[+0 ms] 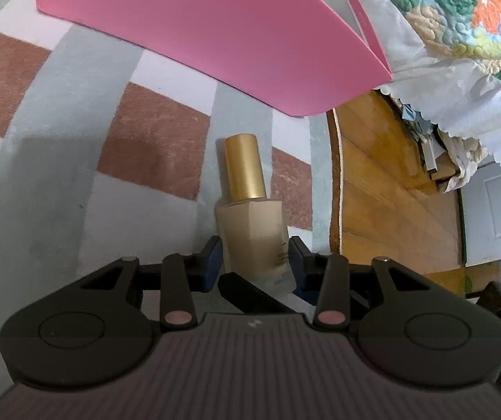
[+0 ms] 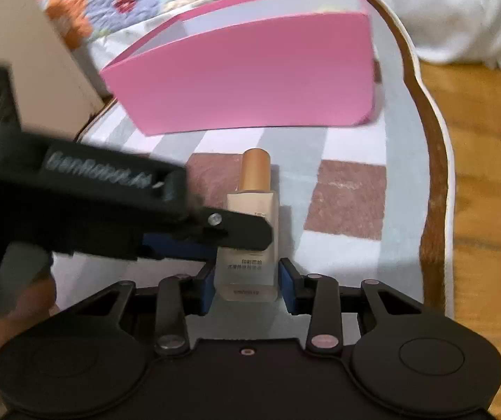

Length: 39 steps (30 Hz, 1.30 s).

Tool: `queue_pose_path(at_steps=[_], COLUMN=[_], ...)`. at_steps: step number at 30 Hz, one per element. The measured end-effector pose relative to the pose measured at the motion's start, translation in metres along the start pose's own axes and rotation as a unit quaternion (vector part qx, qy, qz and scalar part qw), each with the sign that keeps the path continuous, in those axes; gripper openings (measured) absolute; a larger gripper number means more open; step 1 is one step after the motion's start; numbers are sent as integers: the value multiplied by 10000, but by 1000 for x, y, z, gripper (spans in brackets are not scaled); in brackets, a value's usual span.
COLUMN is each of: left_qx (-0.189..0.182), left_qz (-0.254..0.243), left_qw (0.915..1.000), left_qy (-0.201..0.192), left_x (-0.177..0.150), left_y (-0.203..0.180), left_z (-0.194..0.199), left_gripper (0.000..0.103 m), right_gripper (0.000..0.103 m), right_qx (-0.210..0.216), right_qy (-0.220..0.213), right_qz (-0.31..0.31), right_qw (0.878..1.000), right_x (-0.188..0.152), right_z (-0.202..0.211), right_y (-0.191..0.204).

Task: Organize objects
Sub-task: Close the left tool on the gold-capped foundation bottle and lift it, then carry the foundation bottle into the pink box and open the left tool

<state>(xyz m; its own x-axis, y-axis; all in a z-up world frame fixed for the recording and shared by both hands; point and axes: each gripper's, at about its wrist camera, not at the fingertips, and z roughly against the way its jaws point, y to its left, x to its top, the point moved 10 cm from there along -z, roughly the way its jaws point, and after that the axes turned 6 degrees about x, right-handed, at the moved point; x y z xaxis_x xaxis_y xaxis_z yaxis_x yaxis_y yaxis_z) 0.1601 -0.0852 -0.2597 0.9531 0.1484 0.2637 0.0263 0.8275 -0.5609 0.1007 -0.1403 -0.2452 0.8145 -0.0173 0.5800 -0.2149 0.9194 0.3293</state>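
Observation:
A beige foundation bottle (image 1: 255, 224) with a gold cap stands between the blue pads of my left gripper (image 1: 255, 257), which looks shut on it. The same bottle (image 2: 250, 245) shows in the right wrist view between the pads of my right gripper (image 2: 247, 285); a narrow gap shows on the right pad, so this gripper is open around it. The left gripper's finger (image 2: 236, 227) crosses in front of the bottle there. A pink box (image 1: 215, 31), also in the right wrist view (image 2: 250, 80), stands open just beyond the bottle.
All this sits on a checked grey, white and brown cloth (image 1: 75, 161) over a surface with a wooden rim (image 2: 436, 182). A floral quilt (image 1: 460, 17) and wooden floor (image 1: 383, 192) lie to the right. A cardboard box (image 2: 23, 56) stands at the left.

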Motion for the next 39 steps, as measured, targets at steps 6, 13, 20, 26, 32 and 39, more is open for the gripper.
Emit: queue_pose_path(at_steps=[6,13,20,26,32,39], left_qx=[187,96,-214,-189,-418,-321], left_qz=[-392,-457,-231,-417,-244,-247], left_qw=[9990,9987,9986,9948,9929,9902], left_qy=[-130,-215,-429,-905,-1087,-1338], left_x=[-4,-12,-4,18,63,119], left_y=[-10,-18,-26,-45,-57,-67], left_z=[10,34,76,105,136,148], left_gripper=[37,37,36,36,36,36], right_gripper=[43,43,43,43,43,42], right_qx=[-328,-471,-411,-554,-481,-333], right_qy=[173,237,-78,-412,-787,-948], right_qz=[323,762,1216,1599,1887,2061], right_qw=[9988,9957,9917,9847,9777,9734], right_x=[2,-1,17,45,91,148], right_z=[0,23,49,65,76,73], right_y=[10,25,43,56,65,69])
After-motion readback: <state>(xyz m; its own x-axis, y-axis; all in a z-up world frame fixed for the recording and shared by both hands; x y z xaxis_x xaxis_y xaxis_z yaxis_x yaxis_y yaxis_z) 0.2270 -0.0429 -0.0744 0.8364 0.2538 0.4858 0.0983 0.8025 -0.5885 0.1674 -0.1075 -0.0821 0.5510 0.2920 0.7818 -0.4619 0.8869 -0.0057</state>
